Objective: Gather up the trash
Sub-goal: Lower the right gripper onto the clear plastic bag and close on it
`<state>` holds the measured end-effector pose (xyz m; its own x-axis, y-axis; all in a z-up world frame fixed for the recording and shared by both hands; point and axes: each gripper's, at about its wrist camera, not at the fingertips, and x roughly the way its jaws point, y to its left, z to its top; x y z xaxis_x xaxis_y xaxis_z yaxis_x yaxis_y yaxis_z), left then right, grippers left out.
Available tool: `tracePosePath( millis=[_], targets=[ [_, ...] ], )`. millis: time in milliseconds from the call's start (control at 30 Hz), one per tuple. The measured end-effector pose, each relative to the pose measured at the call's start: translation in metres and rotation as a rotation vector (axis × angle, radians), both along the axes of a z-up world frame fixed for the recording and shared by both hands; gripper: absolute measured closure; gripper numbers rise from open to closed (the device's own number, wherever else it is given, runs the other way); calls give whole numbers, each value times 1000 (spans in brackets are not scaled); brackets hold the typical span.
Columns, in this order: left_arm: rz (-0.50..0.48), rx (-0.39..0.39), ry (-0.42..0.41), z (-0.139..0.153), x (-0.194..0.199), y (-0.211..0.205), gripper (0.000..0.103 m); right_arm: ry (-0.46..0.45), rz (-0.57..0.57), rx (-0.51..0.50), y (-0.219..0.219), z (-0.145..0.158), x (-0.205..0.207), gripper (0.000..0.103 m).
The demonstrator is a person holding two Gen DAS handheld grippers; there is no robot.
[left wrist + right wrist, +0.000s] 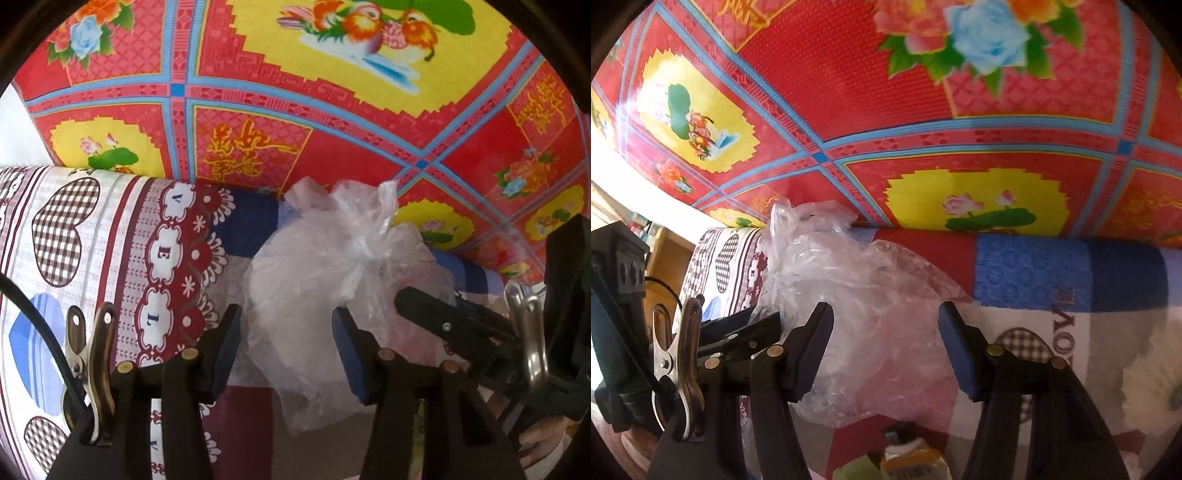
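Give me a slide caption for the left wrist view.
Open left gripper straddles a crumpled clear plastic bag on patterned bedding.

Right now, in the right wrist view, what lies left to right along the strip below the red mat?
Heart-print cloth → clear plastic bag → blue patch of the towel.

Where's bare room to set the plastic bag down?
Free: the red patterned mat beyond the plastic bag, and the towel to its right. Crowded: between both open grippers, left gripper and right gripper, and by the tube below.
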<state>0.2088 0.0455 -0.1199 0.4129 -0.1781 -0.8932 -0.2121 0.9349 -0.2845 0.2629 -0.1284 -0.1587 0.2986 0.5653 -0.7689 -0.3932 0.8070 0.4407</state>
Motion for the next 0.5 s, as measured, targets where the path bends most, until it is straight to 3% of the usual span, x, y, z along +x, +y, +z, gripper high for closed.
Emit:
tracePosePath(
  millis=[200,300,367,500],
  targets=[
    [-17,-10,-13,0,6,-6,51,14,37,36,10,-1,3,43],
    [-13,-20,-19,-1,10,-6,54,30,52,68,13,-3,2,51],
    [-18,-20,-23,-2,13,-6,58,45,69,87,17,-5,0,63],
    [-2,-5,-23,-4,10,1,75,32,75,73,21,-7,-4,74]
  ],
)
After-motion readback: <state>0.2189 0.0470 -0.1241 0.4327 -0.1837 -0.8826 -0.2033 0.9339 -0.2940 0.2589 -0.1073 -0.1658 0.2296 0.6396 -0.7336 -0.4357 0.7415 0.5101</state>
